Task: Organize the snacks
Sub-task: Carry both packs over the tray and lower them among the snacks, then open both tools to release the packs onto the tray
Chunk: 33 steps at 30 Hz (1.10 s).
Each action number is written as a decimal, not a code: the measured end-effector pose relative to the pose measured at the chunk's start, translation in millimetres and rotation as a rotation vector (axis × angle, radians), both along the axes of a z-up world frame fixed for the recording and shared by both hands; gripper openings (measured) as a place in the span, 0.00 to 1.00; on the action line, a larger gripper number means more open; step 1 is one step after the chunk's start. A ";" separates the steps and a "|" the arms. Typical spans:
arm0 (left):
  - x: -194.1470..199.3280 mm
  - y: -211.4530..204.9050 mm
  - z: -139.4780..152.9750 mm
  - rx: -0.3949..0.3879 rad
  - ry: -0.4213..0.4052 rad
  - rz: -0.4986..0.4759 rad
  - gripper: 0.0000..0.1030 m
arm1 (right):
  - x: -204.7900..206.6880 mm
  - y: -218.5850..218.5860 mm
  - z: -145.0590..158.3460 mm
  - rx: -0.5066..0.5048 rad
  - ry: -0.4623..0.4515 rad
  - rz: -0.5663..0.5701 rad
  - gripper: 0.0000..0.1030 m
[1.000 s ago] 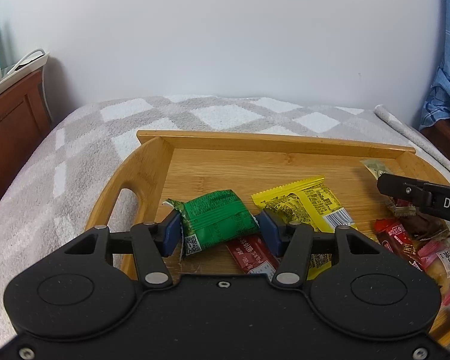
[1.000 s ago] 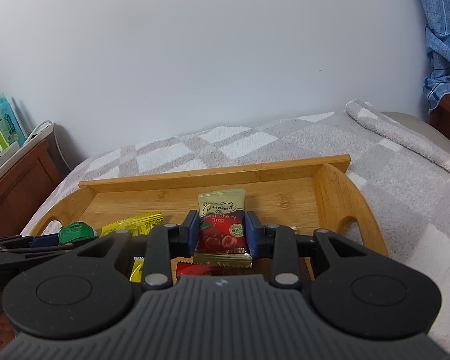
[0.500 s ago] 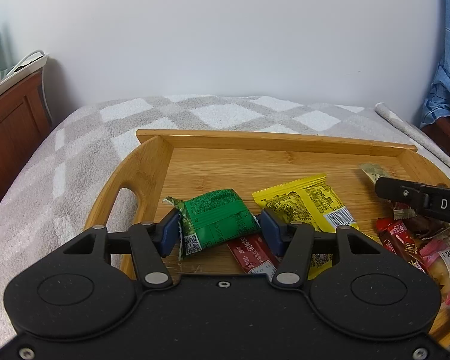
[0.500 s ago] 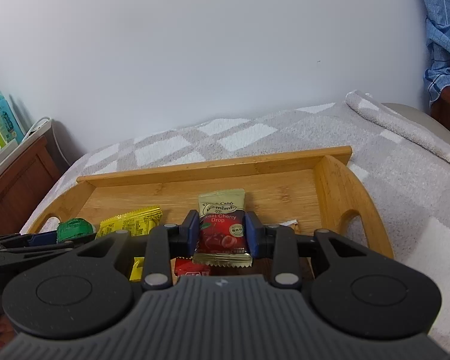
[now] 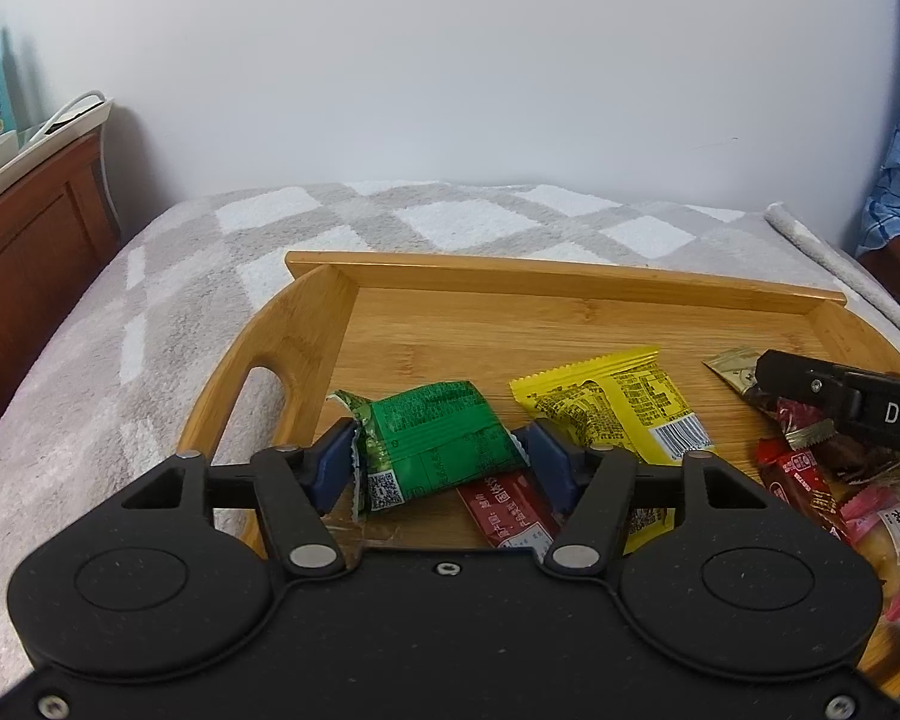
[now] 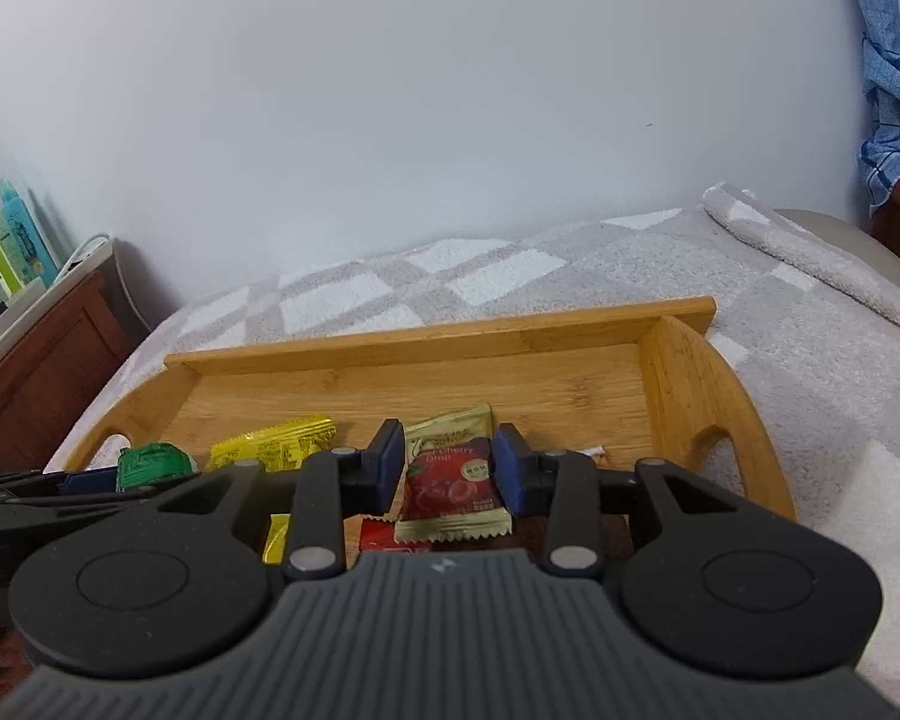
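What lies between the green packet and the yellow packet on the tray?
In the left wrist view, the left gripper's blue right-hand pad stands between the green packet and yellow packet, with a red packet below on the tray.

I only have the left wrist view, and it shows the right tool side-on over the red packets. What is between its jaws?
Observer: A cherry drop packet. The right tool has just been opening its jaws, which look barely clear of it.
Operator: Is there room to its right?
Observer: Yes, the tray is bare up to the right handle, apart from a small white scrap.
Operator: Is anything under the packet?
Observer: A red wrapper peeks out beneath it.
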<state>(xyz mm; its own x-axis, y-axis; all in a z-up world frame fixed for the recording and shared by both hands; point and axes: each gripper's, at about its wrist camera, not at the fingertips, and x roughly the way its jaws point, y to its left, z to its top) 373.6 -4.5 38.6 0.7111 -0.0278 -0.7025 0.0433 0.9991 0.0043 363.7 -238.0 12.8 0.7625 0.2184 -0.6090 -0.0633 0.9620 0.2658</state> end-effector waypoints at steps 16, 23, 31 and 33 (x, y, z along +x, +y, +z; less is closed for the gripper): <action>-41.7 -8.4 39.5 0.040 -0.053 -0.019 0.78 | -43.0 6.4 36.0 -0.069 -0.127 0.010 0.78; -79.3 -9.6 49.2 0.017 -0.055 -0.025 0.82 | -81.4 -8.6 44.9 -0.044 -0.153 -0.071 0.83; -126.5 -7.4 51.8 0.003 -0.071 -0.019 0.84 | -127.8 -9.1 50.5 -0.053 -0.193 -0.095 0.88; -140.7 -7.1 51.3 -0.007 -0.075 -0.019 0.84 | -140.0 -7.2 50.6 -0.064 -0.199 -0.092 0.88</action>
